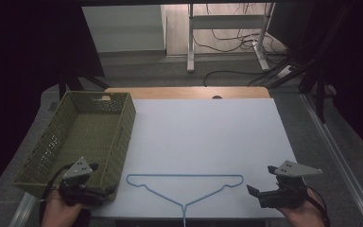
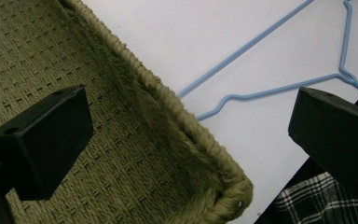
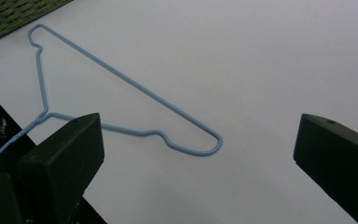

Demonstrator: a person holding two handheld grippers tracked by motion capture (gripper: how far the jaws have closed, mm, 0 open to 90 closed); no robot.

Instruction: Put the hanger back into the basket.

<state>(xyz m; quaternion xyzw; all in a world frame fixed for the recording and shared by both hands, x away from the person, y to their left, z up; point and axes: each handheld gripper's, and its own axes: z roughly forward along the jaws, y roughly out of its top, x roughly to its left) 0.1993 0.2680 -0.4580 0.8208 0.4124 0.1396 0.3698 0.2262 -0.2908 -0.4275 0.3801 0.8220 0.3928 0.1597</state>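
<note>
A blue wire hanger (image 1: 184, 185) lies flat at the near edge of the white tabletop (image 1: 208, 132), its hook over the edge. Left of it stands a green woven basket (image 1: 56, 137); beyond are grey floor and cables. The left tool (image 1: 105, 193) hovers over the basket's near corner, the right tool (image 1: 257, 182) low at the right; both spread wide, released.

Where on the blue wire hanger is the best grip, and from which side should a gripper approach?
Probably the straight bar of the blue wire hanger, taken from above with open jaws straddling the wire. It lies flat on the white table, so a side approach finds nothing to pinch. The right gripper looks well placed.
</note>
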